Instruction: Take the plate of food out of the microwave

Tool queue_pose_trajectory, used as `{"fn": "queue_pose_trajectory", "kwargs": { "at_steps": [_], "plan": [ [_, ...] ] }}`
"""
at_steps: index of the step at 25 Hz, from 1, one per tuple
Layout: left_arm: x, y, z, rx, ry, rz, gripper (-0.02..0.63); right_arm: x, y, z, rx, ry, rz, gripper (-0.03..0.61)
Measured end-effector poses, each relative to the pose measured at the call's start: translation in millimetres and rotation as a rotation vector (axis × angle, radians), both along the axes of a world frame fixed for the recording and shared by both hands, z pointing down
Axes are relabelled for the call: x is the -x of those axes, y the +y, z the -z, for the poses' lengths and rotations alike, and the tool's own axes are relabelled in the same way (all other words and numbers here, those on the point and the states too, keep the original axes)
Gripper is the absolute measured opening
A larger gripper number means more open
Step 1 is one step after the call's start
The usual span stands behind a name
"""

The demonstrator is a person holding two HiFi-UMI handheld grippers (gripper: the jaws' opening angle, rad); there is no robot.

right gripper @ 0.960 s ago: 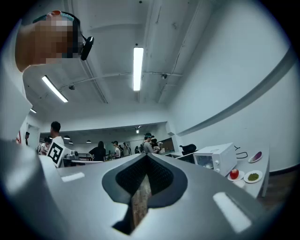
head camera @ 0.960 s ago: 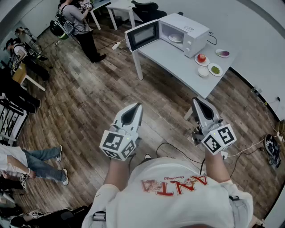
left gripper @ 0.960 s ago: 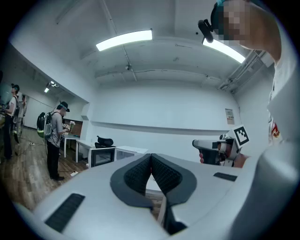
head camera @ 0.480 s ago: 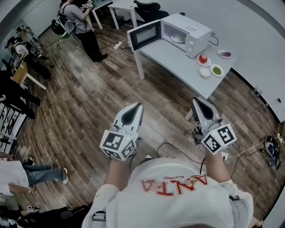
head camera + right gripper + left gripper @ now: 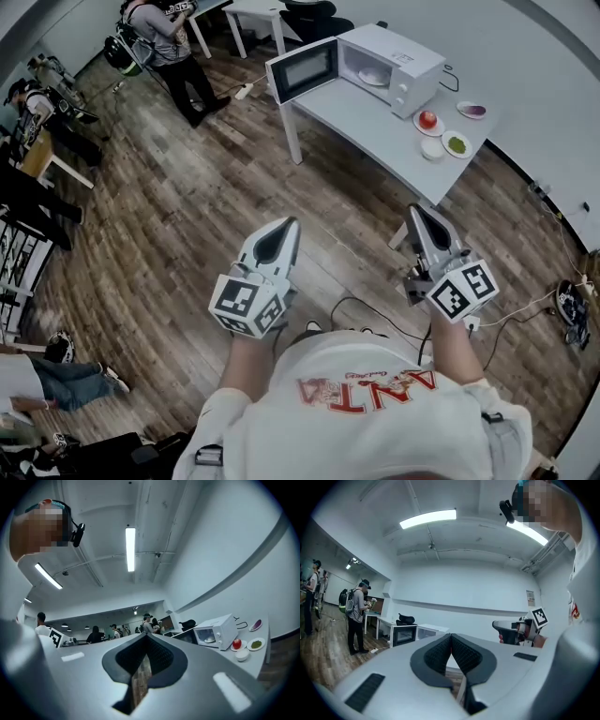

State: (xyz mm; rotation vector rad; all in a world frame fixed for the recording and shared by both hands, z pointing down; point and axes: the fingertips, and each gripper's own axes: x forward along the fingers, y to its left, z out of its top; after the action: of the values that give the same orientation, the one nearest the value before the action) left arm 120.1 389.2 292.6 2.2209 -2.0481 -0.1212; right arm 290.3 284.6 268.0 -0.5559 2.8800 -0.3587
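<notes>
Open microwave (image 5: pixel 394 61) stands on a far tabletop (image 5: pixel 361 122) — what seems a plate of food (image 5: pixel 371 79) sits inside. Left gripper (image 5: pixel 289 226) and right gripper (image 5: pixel 415 213) hover well short, fingers pressed together, empty — approach, then spread them before reaching in.

- the floor (image 5: pixel 187 216) under and ahead of both your left jaws and your right jaws is wood-look plank, in mixed browns and greys.
- a white table (image 5: pixel 361 122) stands well ahead of your right jaws, backing onto a plain white wall (image 5: pixel 548 66) that runs off to their right.
- farther off, ahead of your left jaws, there is a smaller white table (image 5: pixel 251 13) with a black office chair (image 5: pixel 305 11) just beside it.
- above the jaws the ceiling is white, with long strip lights (image 5: pixel 427 519) lit and pipes (image 5: pixel 543 550) running along it.
- a black cable (image 5: pixel 366 306) loops on the floor between the two sets of jaws.
</notes>
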Motion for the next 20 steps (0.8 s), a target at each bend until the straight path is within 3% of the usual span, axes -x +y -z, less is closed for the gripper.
{"fn": "queue_pose_trajectory", "kwargs": {
  "at_steps": [9,15,20],
  "plan": [
    [31.9,11.4,-9.5,0.015,0.012,-0.029,0.009,33.1,13.3,-14.2,0.05,0.008,-0.013,-0.002],
    [78.3,28.6,-19.2,0.017,0.048,0.003,0.009,78.0,34.1,-22.8,0.072,0.02,0.014,-0.002],
    [94.6,35.1,-24.8,0.009,0.068,0.014,0.009,99.0,33.0,-24.2,0.084,0.042,0.027,-0.002]
  ]
}}
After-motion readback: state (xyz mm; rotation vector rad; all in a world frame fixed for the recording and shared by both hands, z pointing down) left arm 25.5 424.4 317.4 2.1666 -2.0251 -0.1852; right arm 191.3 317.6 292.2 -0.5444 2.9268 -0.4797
